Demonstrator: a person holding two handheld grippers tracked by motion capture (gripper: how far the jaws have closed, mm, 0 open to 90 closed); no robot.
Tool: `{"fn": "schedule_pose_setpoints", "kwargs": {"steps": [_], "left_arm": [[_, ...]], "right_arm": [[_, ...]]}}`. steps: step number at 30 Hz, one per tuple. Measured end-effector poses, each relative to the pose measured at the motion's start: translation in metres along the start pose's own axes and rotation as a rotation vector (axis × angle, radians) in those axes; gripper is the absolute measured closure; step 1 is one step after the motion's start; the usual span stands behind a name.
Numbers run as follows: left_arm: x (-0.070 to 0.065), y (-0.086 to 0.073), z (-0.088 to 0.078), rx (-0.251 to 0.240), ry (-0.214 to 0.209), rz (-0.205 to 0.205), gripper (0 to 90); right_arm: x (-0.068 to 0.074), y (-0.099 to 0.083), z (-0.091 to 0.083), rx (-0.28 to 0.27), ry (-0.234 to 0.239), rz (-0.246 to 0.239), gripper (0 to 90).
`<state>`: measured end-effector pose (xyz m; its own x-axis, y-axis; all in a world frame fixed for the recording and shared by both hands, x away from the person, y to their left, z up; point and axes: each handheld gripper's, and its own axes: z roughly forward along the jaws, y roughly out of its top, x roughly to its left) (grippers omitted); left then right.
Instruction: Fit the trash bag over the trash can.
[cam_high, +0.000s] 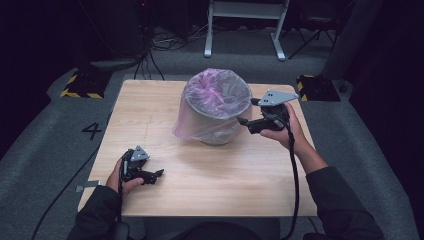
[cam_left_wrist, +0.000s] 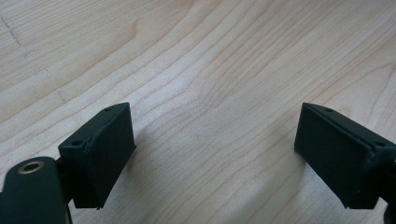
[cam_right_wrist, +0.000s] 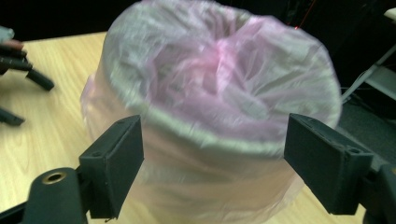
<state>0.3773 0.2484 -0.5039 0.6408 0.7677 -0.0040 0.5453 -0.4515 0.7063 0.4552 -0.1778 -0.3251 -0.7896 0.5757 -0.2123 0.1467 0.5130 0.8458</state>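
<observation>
A grey bin (cam_high: 218, 120) lined with a thin pink plastic bag (cam_high: 216, 92) stands on the wooden table (cam_high: 165, 107), a little behind its middle. The bag's edge is folded down over the rim and hangs loose on the outside. My right gripper (cam_high: 246, 104) is held in the air just right of the bin, jaws open and aimed at its rim. In the right gripper view the bag-covered bin (cam_right_wrist: 219, 98) sits ahead of the spread jaws. My left gripper (cam_high: 159, 174) rests near the table's front left, open, with bare wood (cam_left_wrist: 210, 93) between its jaws.
Grey carpet surrounds the table. A white frame stand (cam_high: 245, 25) is behind it, and yellow-black striped feet (cam_high: 80, 87) sit at the back left and back right (cam_high: 317, 87). Cables trail across the floor at the back.
</observation>
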Motion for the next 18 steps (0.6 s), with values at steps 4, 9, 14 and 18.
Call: {"fn": "schedule_pose_setpoints", "kwargs": {"steps": [4,9,14,18], "left_arm": [[0.0,0.0,0.0,-0.001,0.0,0.0,11.9],[0.0,0.0,0.0,-0.001,0.0,0.0,11.9],[0.0,0.0,0.0,-0.001,0.0,0.0,11.9],[0.0,0.0,0.0,-0.001,0.0,0.001,11.9]], "right_arm": [[0.005,-0.009,-0.001,0.017,-0.022,-0.012,20.5],[0.01,-0.017,-0.002,0.037,-0.044,-0.035,20.1],[0.01,-0.026,-0.002,0.072,-0.045,-0.028,19.9],[0.011,-0.036,-0.001,0.096,-0.041,-0.034,20.0]]}}
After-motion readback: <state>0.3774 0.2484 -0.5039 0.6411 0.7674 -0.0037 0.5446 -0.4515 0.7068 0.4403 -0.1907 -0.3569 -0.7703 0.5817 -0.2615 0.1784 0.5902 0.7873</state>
